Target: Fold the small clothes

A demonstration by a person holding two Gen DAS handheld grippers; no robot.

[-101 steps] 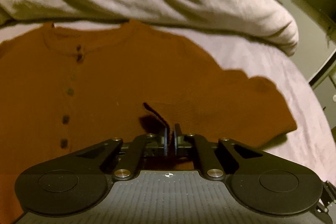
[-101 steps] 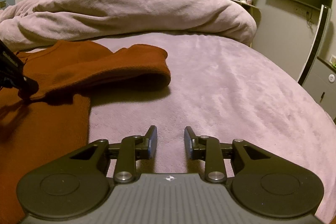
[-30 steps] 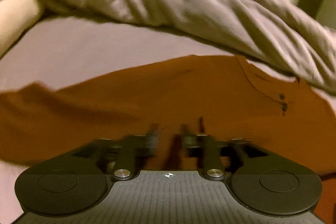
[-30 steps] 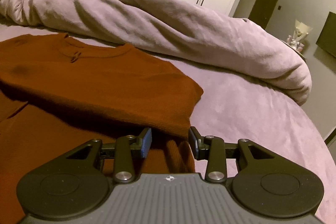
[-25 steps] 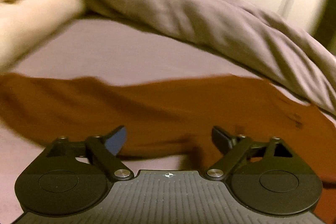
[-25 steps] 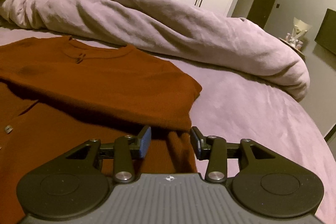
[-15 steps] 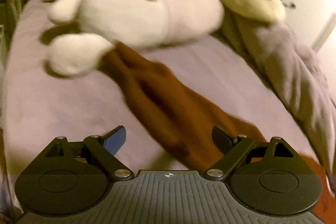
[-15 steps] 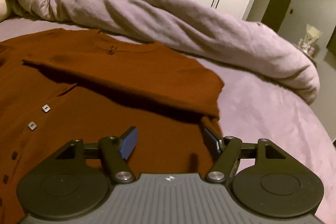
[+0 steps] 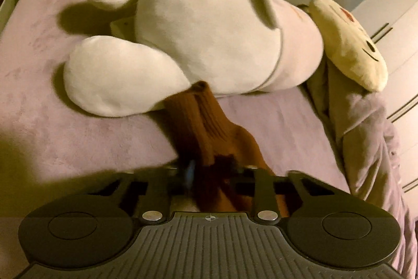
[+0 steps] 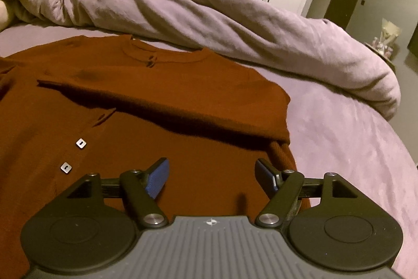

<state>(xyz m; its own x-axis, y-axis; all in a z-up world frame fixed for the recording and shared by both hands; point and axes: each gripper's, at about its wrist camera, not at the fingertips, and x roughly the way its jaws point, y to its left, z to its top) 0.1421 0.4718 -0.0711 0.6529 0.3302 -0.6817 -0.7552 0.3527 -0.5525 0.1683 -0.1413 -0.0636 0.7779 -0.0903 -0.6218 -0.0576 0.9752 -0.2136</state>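
Left gripper [image 9: 209, 169]: my jaws, wide apart half a second ago, have just closed on the rust-brown cardigan's sleeve [image 9: 209, 122], whose cuff reaches ahead to the plush toy [image 9: 198, 25]. Right gripper [image 10: 211, 174] has opened wide above the cardigan body [image 10: 183, 148], releasing the folded sleeve [image 10: 169, 96] just ahead.

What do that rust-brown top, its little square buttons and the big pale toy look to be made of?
The rust-brown top looks like knitted yarn, matte: its sleeve cuff shows ribbing. The square buttons gleam pale, perhaps metal or shell; I cannot tell. The big pale toy looks like soft plush with a smooth, short pile.
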